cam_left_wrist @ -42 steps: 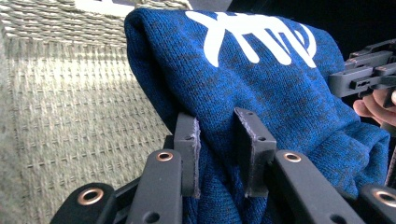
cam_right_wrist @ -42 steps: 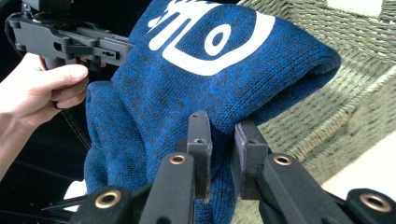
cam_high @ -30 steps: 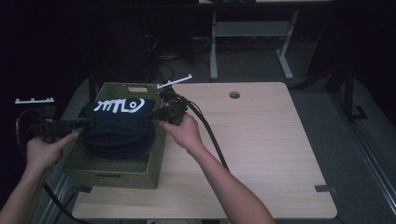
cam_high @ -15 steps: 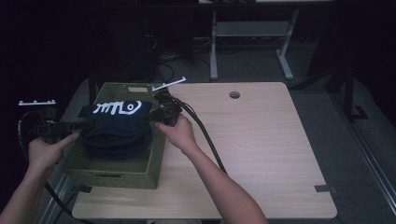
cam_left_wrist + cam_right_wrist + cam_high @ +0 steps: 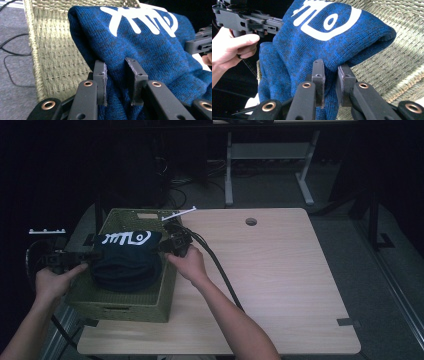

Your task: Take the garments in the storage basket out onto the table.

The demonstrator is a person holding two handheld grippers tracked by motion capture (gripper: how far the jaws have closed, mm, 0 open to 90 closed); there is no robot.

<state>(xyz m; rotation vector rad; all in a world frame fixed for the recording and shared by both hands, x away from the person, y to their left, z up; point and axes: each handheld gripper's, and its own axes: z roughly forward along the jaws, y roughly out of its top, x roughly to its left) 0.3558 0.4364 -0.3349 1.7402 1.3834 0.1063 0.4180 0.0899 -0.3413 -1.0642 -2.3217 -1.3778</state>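
Closest to me, the person's forearms reach in over the near edge of the wooden table [image 5: 280, 285]. The left gripper [image 5: 116, 82] is clenched on one side of a folded blue sweater [image 5: 127, 262] with white lettering, fabric bunched between its jaws. The right gripper [image 5: 331, 82] pinches the opposite edge the same way. The sweater hangs between them, sagging into the woven green basket [image 5: 125, 302] at the table's left end, its lower folds within the basket walls. Beyond, a round hole [image 5: 251, 221] marks the tabletop's far edge.
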